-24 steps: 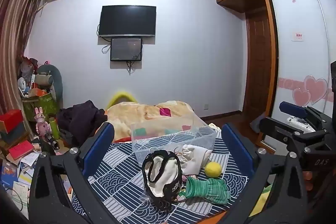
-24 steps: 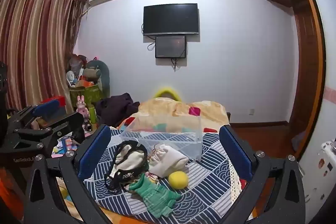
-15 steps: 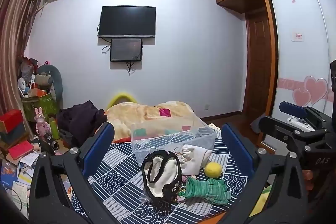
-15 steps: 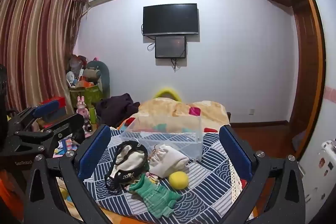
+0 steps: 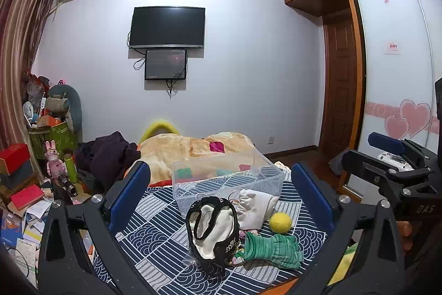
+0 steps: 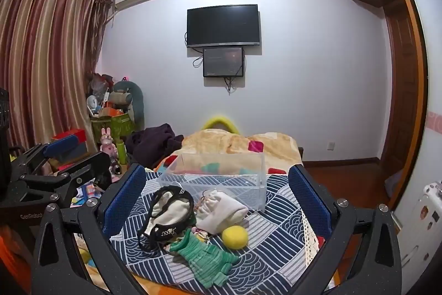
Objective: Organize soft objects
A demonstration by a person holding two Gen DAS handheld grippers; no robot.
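On a navy patterned cloth lie a black-and-cream pouch, a white drawstring bag, a yellow ball and a green knit piece. Behind them stands an empty clear plastic box. My left gripper is open and empty, held above and short of the pile. My right gripper is open and empty too, facing the same pouch, bag, ball, green knit piece and box. Each gripper shows at the edge of the other's view.
An orange blanket and dark clothes lie on the bed behind the box. Toys, boxes and papers crowd the floor at the left. A wardrobe with sliding doors stands at the right. A TV hangs on the far wall.
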